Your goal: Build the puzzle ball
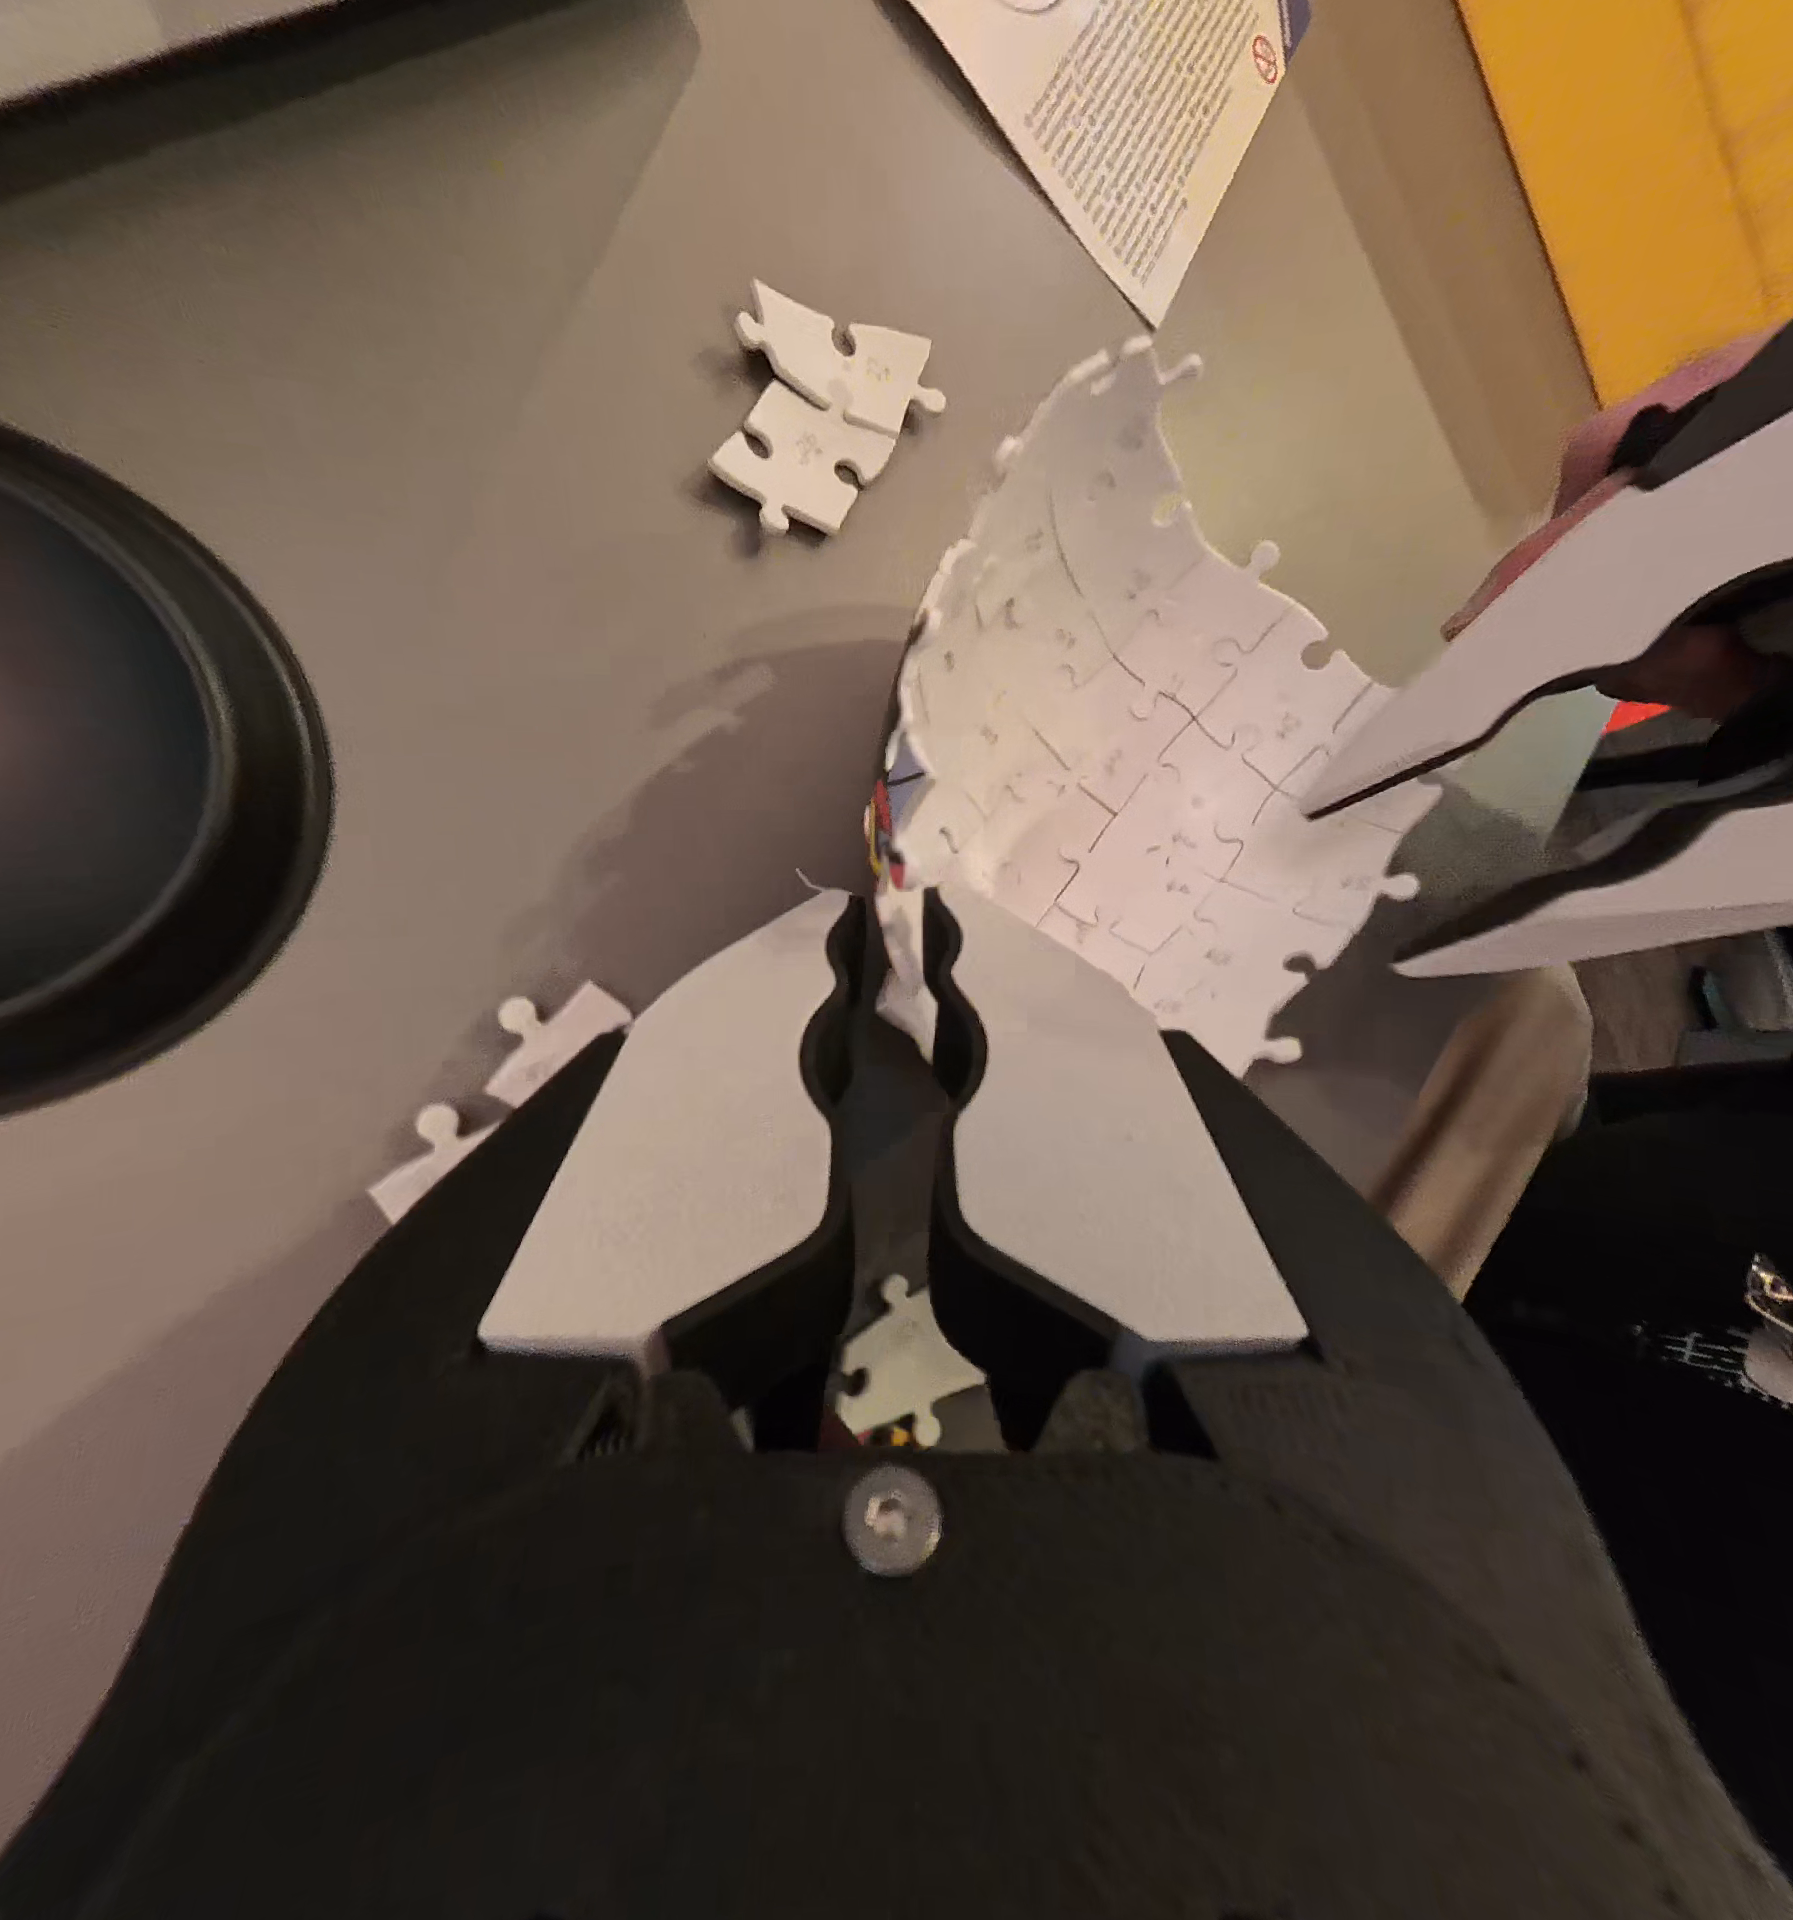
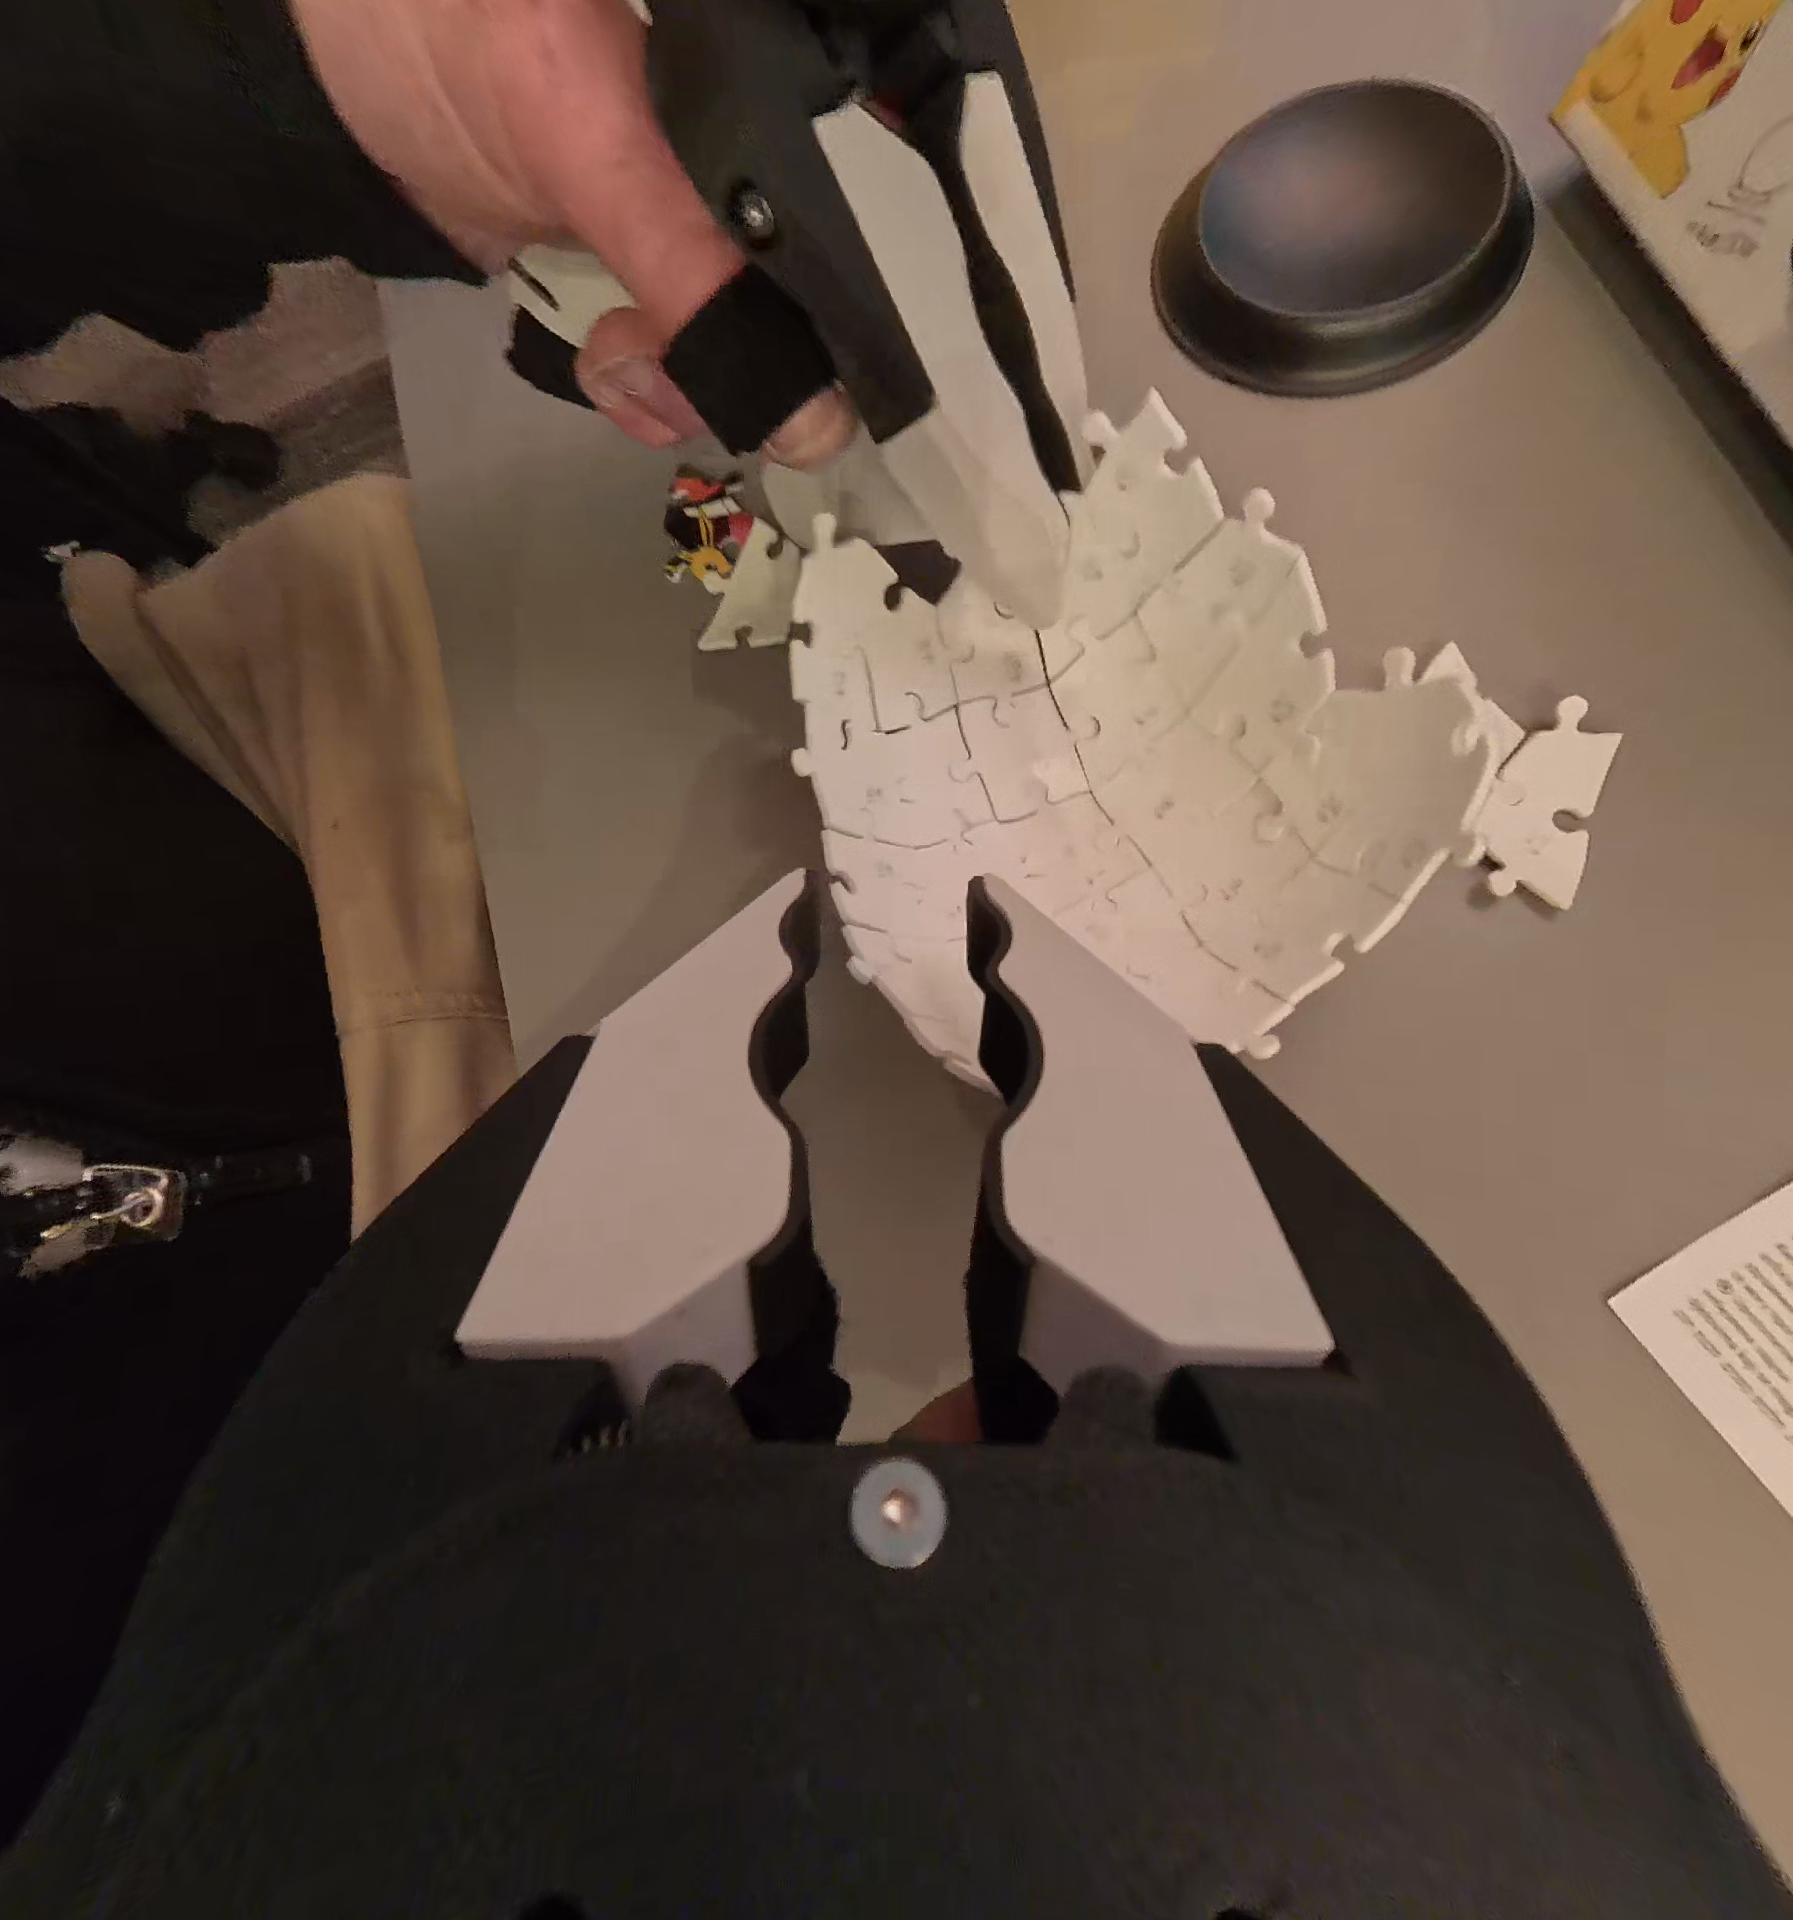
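Observation:
The partly built puzzle ball [image 1: 1131, 727] is a curved white shell of joined pieces, its blank inner side facing me, held above the grey table [image 1: 456, 623]. My left gripper [image 1: 887, 904] is shut on the shell's lower rim. In the right wrist view the shell [image 2: 1131, 790] fills the centre, and the left gripper [image 2: 1037, 592], held by a hand, pinches its far rim. My right gripper [image 2: 892, 883] is open, its fingers on either side of the shell's near rim. It shows at the right of the left wrist view [image 1: 1359, 883].
A small cluster of joined loose pieces [image 1: 830, 416] lies on the table, beside the shell in the right wrist view [image 2: 1536, 810]. More loose pieces [image 1: 549, 1039] lie near the left gripper. A black dome stand [image 2: 1349, 239], a printed leaflet [image 2: 1765, 1351] and a yellow box [image 1: 1650, 156] surround the work area. Tip to tip, the grippers are about 9 cm apart.

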Available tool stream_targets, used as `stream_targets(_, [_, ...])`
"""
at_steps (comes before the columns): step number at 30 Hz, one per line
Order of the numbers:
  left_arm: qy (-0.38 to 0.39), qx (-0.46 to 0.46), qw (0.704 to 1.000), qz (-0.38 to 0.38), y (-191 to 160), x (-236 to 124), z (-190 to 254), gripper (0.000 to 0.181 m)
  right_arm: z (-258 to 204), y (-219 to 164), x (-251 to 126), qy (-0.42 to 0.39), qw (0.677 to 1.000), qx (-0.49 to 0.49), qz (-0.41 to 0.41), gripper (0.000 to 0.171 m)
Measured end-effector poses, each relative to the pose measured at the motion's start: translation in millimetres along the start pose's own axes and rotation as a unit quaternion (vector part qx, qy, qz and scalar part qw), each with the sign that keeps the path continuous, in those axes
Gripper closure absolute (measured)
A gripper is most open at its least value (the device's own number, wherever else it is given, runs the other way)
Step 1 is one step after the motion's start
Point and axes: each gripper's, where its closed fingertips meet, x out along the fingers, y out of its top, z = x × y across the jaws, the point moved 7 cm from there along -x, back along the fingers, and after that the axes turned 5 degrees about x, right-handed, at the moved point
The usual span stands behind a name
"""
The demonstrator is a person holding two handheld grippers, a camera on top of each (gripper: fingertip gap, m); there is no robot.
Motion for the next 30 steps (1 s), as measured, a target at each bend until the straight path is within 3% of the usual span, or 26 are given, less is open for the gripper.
stream_targets(9, [-0.025, 0.095, 0.994, -0.05, 29.0, 4.1, -0.3, 0.177, 42.5, 20.1, -44.2, -0.081, 0.994, -0.012, 0.078, 0.138])
stream_targets(13, [-0.036, 0.14, 0.985, -0.091, 42.1, 15.7, -2.4, 0.17, 63.9, 29.0, -49.3, -0.122, 0.99, -0.048, 0.048, 0.137])
stream_targets(21, [-0.037, 0.147, 0.985, -0.077, 54.1, -3.8, 3.0, 0.155, 82.3, 32.3, -10.5, -0.079, 0.992, -0.086, -0.04, 0.137])
stream_targets(30, [-0.009, 0.091, 0.992, -0.083, 10.6, -27.0, 9.0, 0.149, 80.3, 17.5, 12.4, -0.053, 0.992, -0.059, -0.098, 0.142])
